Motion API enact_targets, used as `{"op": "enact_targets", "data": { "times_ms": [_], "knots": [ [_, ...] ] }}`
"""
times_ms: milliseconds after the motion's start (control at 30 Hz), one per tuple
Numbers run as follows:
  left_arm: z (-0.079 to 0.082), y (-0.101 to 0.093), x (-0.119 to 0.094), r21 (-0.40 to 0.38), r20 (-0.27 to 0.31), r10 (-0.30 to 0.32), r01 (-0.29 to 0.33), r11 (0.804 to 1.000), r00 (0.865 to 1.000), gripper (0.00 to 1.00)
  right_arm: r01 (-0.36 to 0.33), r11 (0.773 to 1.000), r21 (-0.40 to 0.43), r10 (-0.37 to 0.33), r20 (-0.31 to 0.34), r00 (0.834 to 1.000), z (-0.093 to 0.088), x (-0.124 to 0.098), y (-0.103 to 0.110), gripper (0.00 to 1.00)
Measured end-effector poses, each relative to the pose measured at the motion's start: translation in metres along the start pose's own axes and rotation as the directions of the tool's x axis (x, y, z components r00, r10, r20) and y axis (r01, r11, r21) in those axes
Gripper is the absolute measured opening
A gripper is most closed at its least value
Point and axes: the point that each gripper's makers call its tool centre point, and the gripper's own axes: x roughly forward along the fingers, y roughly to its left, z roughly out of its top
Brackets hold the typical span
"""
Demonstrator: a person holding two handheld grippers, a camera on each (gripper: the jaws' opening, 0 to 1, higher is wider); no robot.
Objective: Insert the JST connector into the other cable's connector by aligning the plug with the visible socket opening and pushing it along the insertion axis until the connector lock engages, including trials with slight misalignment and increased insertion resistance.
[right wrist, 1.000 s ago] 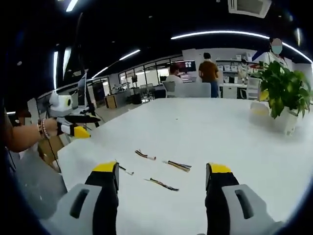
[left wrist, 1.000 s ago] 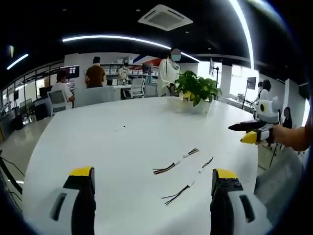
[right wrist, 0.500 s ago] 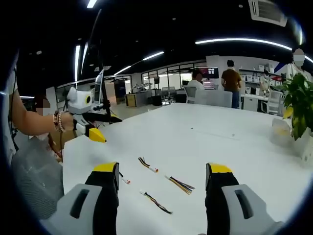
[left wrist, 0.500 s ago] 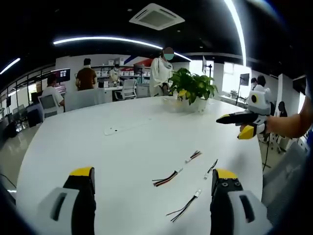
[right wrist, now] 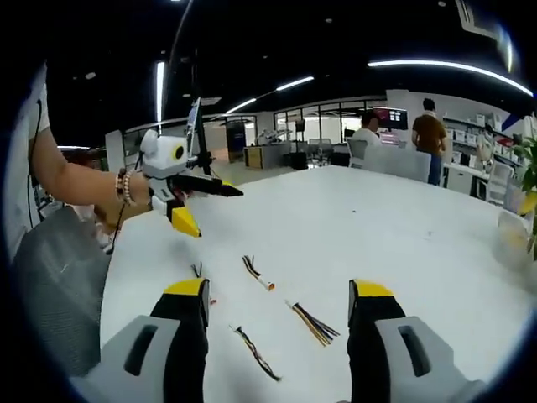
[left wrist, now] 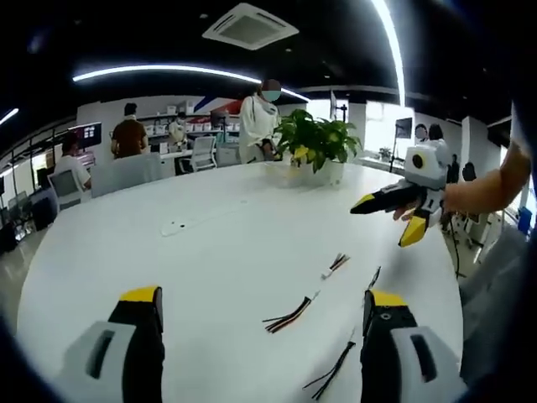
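Since a second ago I've swung both cameras, so the cables sit lower and closer between my jaws. On the white surface three short cable pieces lie apart: in the left gripper view, the middle cable runs diagonally ahead of my left tongs, nearer the right jaw. My right tongs frame the multicolour-wire cable, its long axis slanting away leftward. Both tongs are wide apart, holding nothing. I judge the right the nearer.

White table; potted plant at its far edge; ceiling air vent; office chairs beyond.
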Motion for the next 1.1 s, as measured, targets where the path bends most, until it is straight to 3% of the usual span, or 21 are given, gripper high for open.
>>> {"op": "enact_targets", "data": {
  "times_ms": [200, 433, 600, 667, 800, 933, 1100],
  "knots": [
    [-0.012, -0.009, 0.018, 0.027, 0.004, -0.083, 0.083, 0.996, 0.997, 0.99, -0.054, 0.998, -0.020, 0.054, -0.016, 0.998, -0.008, 0.014, -0.006, 0.55],
    [-0.013, -0.023, 0.034, 0.064, 0.049, -0.189, 0.185, 0.981, 0.981, 0.95, -0.107, 0.994, -0.027, 0.107, -0.006, 0.994, -0.009, 0.023, -0.011, 0.52],
    [-0.012, -0.029, 0.043, 0.054, 0.073, -0.248, 0.244, 0.968, 0.966, 0.87, -0.170, 0.984, -0.059, 0.168, -0.027, 0.985, -0.016, 0.029, -0.006, 0.49],
    [-0.016, -0.032, 0.047, 0.097, 0.061, -0.274, 0.267, 0.959, 0.960, 0.83, -0.200, 0.977, -0.070, 0.197, -0.041, 0.980, -0.021, 0.032, -0.004, 0.48],
    [-0.025, -0.041, 0.051, 0.109, 0.037, -0.329, 0.324, 0.940, 0.943, 0.63, -0.221, 0.972, -0.083, 0.215, -0.077, 0.974, -0.031, 0.037, -0.004, 0.45],
    [-0.029, -0.044, 0.057, 0.119, 0.035, -0.340, 0.334, 0.935, 0.940, 0.64, -0.238, 0.966, -0.102, 0.228, -0.095, 0.969, -0.037, 0.041, -0.005, 0.42],
    [-0.030, -0.047, 0.062, 0.113, 0.049, -0.371, 0.364, 0.925, 0.927, 0.50, -0.256, 0.962, -0.098, 0.245, -0.116, 0.963, -0.045, 0.047, -0.009, 0.31]
  ]
}}
